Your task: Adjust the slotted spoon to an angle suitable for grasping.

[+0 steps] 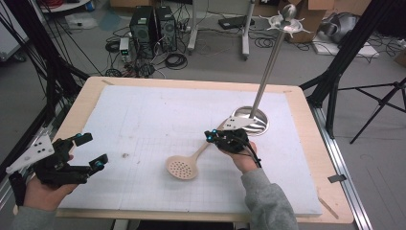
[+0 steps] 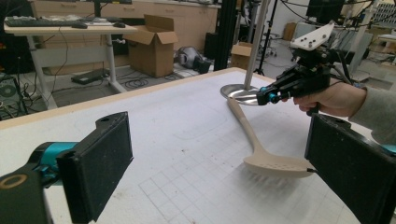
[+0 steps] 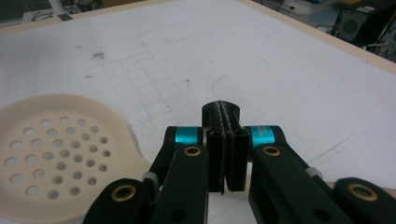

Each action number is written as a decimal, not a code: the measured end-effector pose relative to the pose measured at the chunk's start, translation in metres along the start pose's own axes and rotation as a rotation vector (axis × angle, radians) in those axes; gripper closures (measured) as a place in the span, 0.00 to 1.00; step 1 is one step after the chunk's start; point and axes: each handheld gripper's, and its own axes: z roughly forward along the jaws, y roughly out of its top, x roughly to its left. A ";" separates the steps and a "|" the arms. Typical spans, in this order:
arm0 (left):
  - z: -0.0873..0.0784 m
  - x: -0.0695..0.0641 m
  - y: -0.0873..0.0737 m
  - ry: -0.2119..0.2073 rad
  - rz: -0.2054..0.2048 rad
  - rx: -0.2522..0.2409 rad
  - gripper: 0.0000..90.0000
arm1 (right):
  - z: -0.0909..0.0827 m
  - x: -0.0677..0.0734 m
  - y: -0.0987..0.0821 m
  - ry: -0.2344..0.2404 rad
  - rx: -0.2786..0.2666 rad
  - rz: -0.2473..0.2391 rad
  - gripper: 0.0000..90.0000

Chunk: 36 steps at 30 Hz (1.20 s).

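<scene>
Right gripper: centre-right of the high view, just above the spoon's handle; its jaws are pressed flat together with nothing between them, as the right gripper view shows.
Right hand: comes up from the bottom of the high view in a grey sleeve, wrist angled so the gripper points toward the upper left of the frame.
Left gripper: lower left of the high view, over the board's left edge, jaws spread wide apart around empty air.
Left hand: at the lower left corner, gripping the tool from behind, the gripper aimed to the right across the board.
Slotted spoon: cream plastic, lying flat on the white board at lower centre of the high view; its perforated bowl is low, and its handle runs up and right toward the stand's base.
Metal stand: round base at centre-right, a thin pole rising to the upper right of the frame.
Spoon versus grippers: well apart from the left gripper; whether the right one touches the handle I cannot tell.
</scene>
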 end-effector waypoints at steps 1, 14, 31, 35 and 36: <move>0.000 0.000 0.000 0.001 0.000 0.001 0.09 | 0.002 0.000 -0.001 0.001 0.004 0.004 0.99; -0.007 -0.001 -0.002 0.011 -0.003 0.002 0.09 | 0.026 -0.003 -0.007 -0.005 0.073 0.003 0.99; -0.014 -0.001 -0.005 0.024 -0.011 0.007 0.09 | 0.049 -0.008 -0.014 0.048 0.142 0.014 0.99; -0.016 -0.001 -0.006 0.028 -0.012 0.009 0.09 | 0.056 -0.006 -0.014 0.055 0.169 -0.008 0.99; -0.016 -0.001 -0.005 0.029 -0.013 0.010 0.09 | 0.057 -0.005 -0.015 0.059 0.183 -0.008 0.99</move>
